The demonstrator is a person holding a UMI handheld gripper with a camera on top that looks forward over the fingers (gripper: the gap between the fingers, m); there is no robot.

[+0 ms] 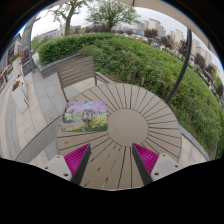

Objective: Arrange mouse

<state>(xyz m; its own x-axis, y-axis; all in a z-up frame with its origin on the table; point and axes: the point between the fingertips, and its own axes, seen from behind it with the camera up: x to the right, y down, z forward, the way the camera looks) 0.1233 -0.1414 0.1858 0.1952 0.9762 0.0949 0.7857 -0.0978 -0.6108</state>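
1. While I hold my gripper (112, 160) over the round slatted table (130, 125), its fingers stand wide apart with nothing between them.
2. I cannot make out a mouse anywhere.
3. Just ahead of the left finger, a printed mat (86, 115) lies on the table.
4. Beyond stand a chair (78, 72) and a hedge (130, 55).

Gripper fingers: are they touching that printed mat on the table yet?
Apart. The gripper view shows the gripper open, bare table slats lying between its pads and the mat.
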